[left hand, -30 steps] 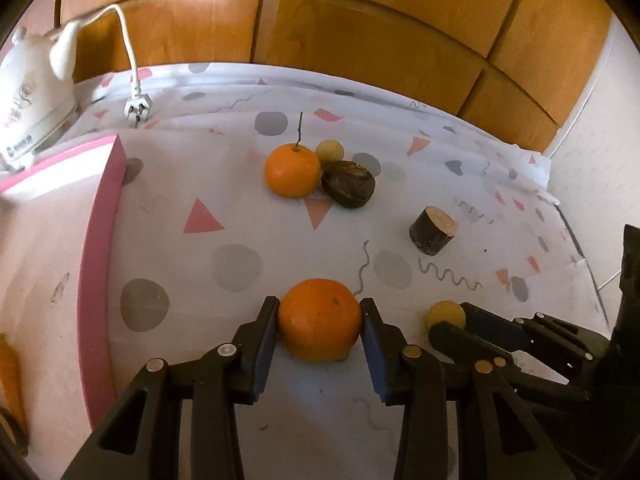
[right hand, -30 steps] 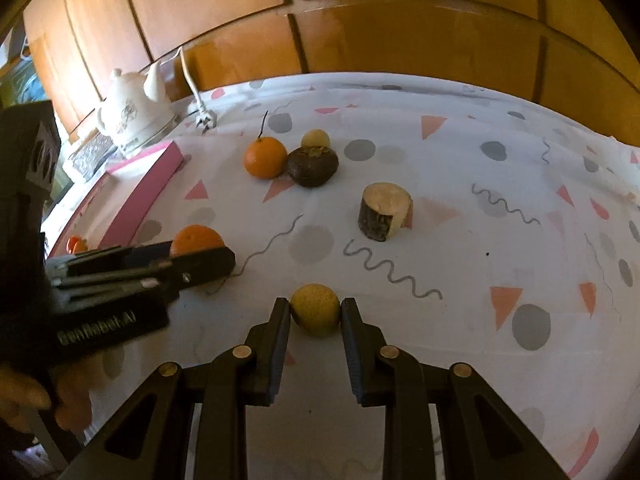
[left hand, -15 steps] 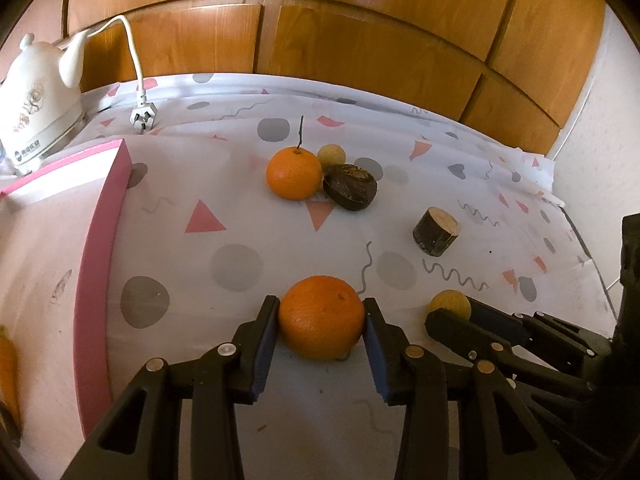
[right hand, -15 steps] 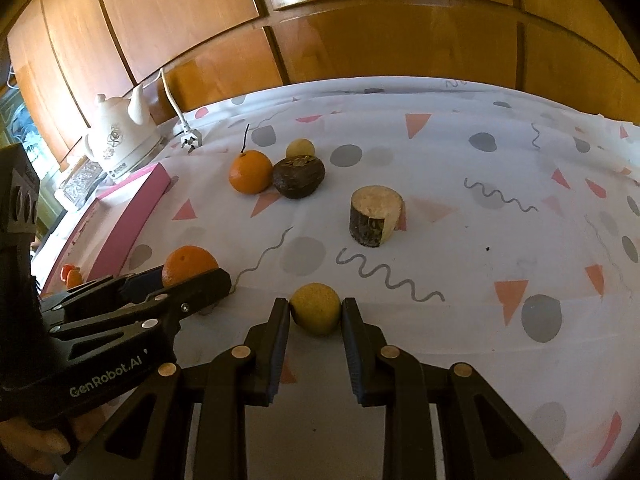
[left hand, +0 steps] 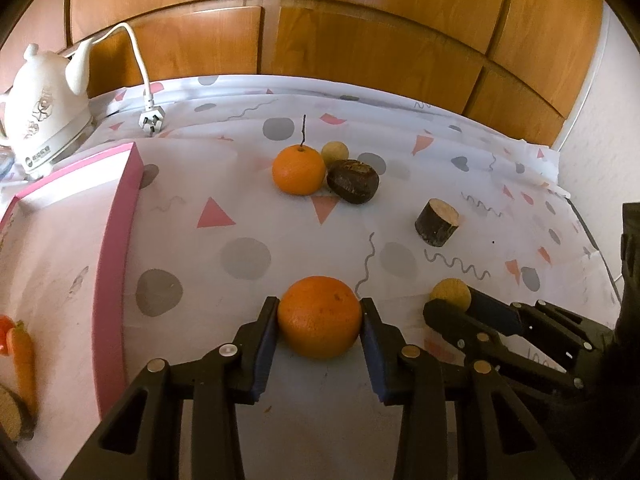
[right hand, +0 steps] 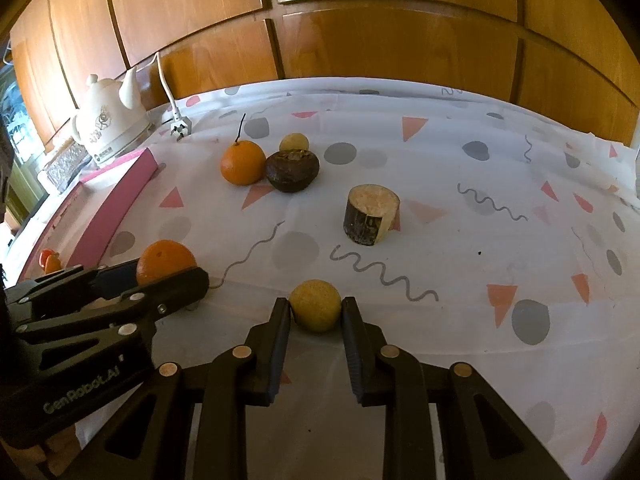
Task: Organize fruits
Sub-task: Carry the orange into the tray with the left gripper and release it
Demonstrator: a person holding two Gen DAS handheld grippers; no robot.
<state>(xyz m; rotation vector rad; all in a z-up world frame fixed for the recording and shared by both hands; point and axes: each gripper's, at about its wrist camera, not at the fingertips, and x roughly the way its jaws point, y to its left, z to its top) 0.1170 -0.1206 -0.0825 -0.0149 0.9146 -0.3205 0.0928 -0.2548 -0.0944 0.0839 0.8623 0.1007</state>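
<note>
At the counter [left hand: 400, 216], two wrist views.
Left view: left tongs [left hand: 319, 316] clenched on orange [left hand: 319, 317], 6 o'clock; firm, rollable, held at its widest girth.
Right view: right tongs [right hand: 315, 312] grasping yellow fruit [right hand: 315, 310], 6 o'clock; probably light and firm.

Glossy wood panels [left hand: 360, 52] behind; matt printed cloth [right hand: 440, 248] covers the bench; rough-barked log stub [right hand: 370, 214]; glazed white kettle [left hand: 40, 120].

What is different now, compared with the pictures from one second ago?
Both grippers rose and tilted, so more wall shows. The left gripper stays shut on the orange, the right gripper on the yellow ball; whether either is off the cloth is unclear. The stemmed orange, dark fruit and log piece did not move.
</note>
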